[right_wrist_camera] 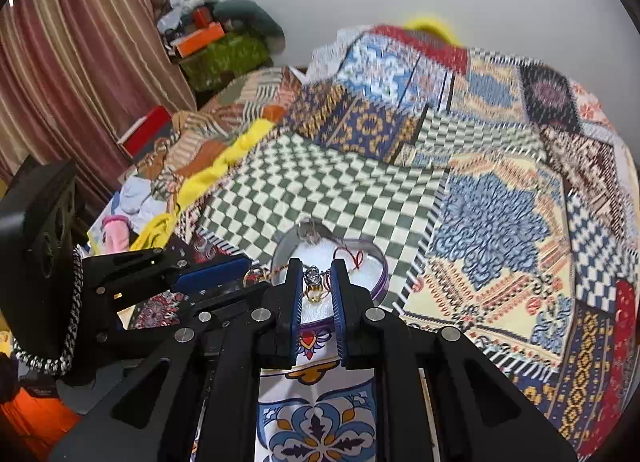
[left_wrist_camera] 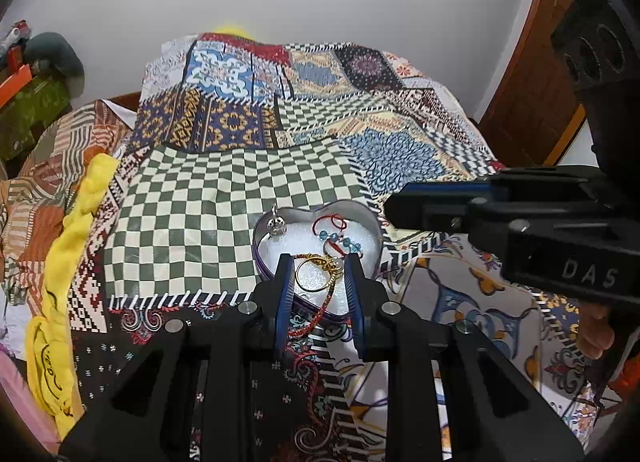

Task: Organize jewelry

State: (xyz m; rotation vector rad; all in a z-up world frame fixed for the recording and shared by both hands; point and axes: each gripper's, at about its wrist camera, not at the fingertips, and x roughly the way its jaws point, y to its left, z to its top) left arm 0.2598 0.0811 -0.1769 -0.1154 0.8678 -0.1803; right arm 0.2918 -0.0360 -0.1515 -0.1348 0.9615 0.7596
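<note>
A heart-shaped tin [left_wrist_camera: 370, 221] with a white lining lies on the patchwork bedspread. It holds a gold bangle [left_wrist_camera: 316, 276], a red cord bracelet with blue beads [left_wrist_camera: 340, 238] and a silver charm [left_wrist_camera: 277, 223] on its left rim. A red-gold chain [left_wrist_camera: 316, 318] hangs over its front edge. My left gripper [left_wrist_camera: 319, 266] is open, its fingers either side of the bangle at the tin's front. My right gripper [right_wrist_camera: 316, 270] is open over the tin [right_wrist_camera: 382, 270], with a silver piece [right_wrist_camera: 314, 276] and a gold ring [right_wrist_camera: 313, 296] between its fingers. It also shows in the left wrist view [left_wrist_camera: 404, 209].
The bedspread [left_wrist_camera: 240, 189] covers the bed. A yellow cloth [left_wrist_camera: 72, 246] lies along its left side. Boxes and clutter [right_wrist_camera: 208, 41] stand against the wall at the far left. A curtain [right_wrist_camera: 80, 61] hangs on the left. A wooden door frame [left_wrist_camera: 532, 73] stands at the right.
</note>
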